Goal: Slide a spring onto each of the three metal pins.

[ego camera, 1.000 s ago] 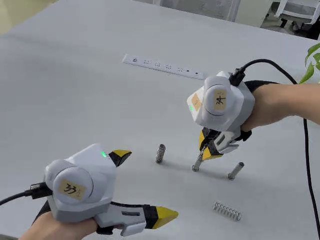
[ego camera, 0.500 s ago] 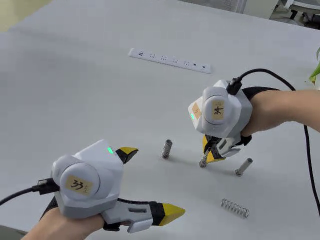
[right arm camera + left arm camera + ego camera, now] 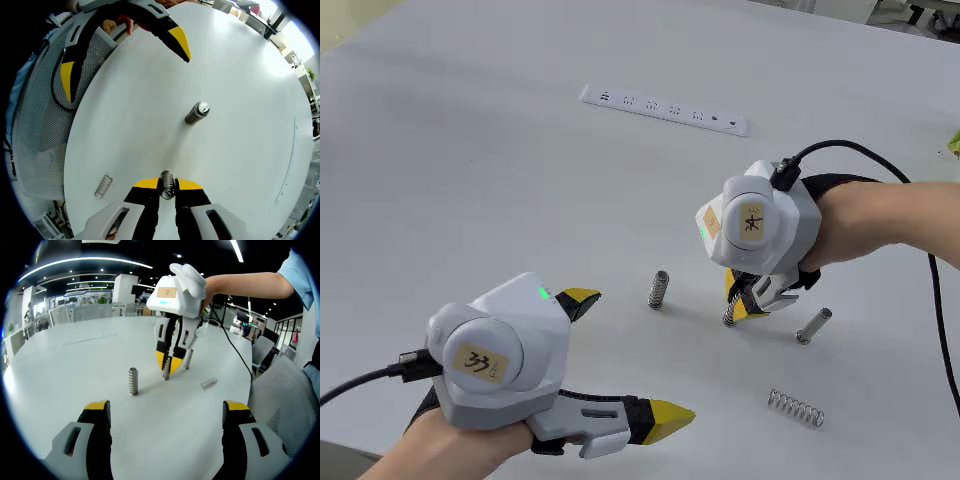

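The right gripper (image 3: 745,306) is coming down a little, squeezing the spring (image 3: 730,315) and sliding it lower, closer to the table (image 3: 470,150).

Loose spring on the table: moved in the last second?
No. The loose spring keeps its offset from the bare pin; the camera shifted.

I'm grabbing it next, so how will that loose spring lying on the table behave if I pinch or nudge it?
The loose spring lies on its side on the smooth table, so a nudge would probably roll it. Its thin, open coils look light and springy; a hard pinch may squash it or make it flick away.
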Available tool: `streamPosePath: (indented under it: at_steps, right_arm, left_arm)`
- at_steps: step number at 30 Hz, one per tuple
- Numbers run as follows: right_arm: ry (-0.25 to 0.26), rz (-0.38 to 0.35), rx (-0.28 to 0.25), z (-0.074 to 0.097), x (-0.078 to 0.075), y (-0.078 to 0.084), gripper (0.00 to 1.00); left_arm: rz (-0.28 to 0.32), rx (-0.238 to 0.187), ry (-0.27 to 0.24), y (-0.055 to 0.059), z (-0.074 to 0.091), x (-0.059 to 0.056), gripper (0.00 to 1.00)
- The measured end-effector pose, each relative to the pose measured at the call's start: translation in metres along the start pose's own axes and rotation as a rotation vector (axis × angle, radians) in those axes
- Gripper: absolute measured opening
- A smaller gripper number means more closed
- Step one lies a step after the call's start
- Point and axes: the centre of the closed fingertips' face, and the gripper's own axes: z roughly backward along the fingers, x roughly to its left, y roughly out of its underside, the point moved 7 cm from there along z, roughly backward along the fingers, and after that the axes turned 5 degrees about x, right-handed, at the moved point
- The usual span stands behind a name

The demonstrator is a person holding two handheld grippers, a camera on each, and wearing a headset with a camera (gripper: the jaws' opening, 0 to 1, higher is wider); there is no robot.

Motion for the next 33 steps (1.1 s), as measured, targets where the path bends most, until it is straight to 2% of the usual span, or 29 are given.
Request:
streamPosePath:
  at_steps: [11,13,19,21,23,26,29,32,33]
  right_arm:
    - [-0.006,-0.003,-0.003,0.0003,-0.0010,-0.0004,0.08]
    - [0.001,0.000,-0.006,-0.0002,-0.0023,-0.0007,0.11]
    - [0.015,-0.016,-0.023,-0.0007,-0.0051,-0.0008,0.35]
    - [0.052,-0.018,-0.020,-0.0016,-0.0083,0.0006,0.54]
    - [0.066,-0.007,-0.031,-0.0021,-0.0081,-0.0001,0.67]
    - [0.071,-0.034,-0.066,-0.0018,-0.0067,-0.0027,0.80]
    - [0.080,-0.057,-0.107,-0.0003,-0.0051,-0.0049,0.87]
    - [0.083,-0.088,-0.168,0.0004,-0.0030,-0.0071,0.99]
    - [0.076,-0.093,-0.169,0.0014,-0.0021,-0.0066,0.99]
  left_arm:
    - [0.000,0.004,0.008,-0.0009,-0.0007,-0.0003,0.90]
    - [-0.001,0.006,0.009,-0.0010,-0.0007,-0.0002,0.91]
    - [0.000,0.008,0.013,-0.0013,-0.0010,-0.0003,0.90]
    - [-0.001,0.009,0.015,-0.0016,-0.0011,-0.0006,0.90]
    - [-0.001,0.007,0.018,-0.0022,-0.0012,-0.0012,0.90]
    - [-0.004,0.007,0.021,-0.0023,-0.0014,-0.0014,0.90]
    - [-0.008,0.008,0.022,-0.0024,-0.0017,-0.0017,0.90]
    - [-0.010,0.008,0.024,-0.0027,-0.0018,-0.0018,0.90]
    - [-0.012,0.008,0.023,-0.0028,-0.0018,-0.0016,0.90]
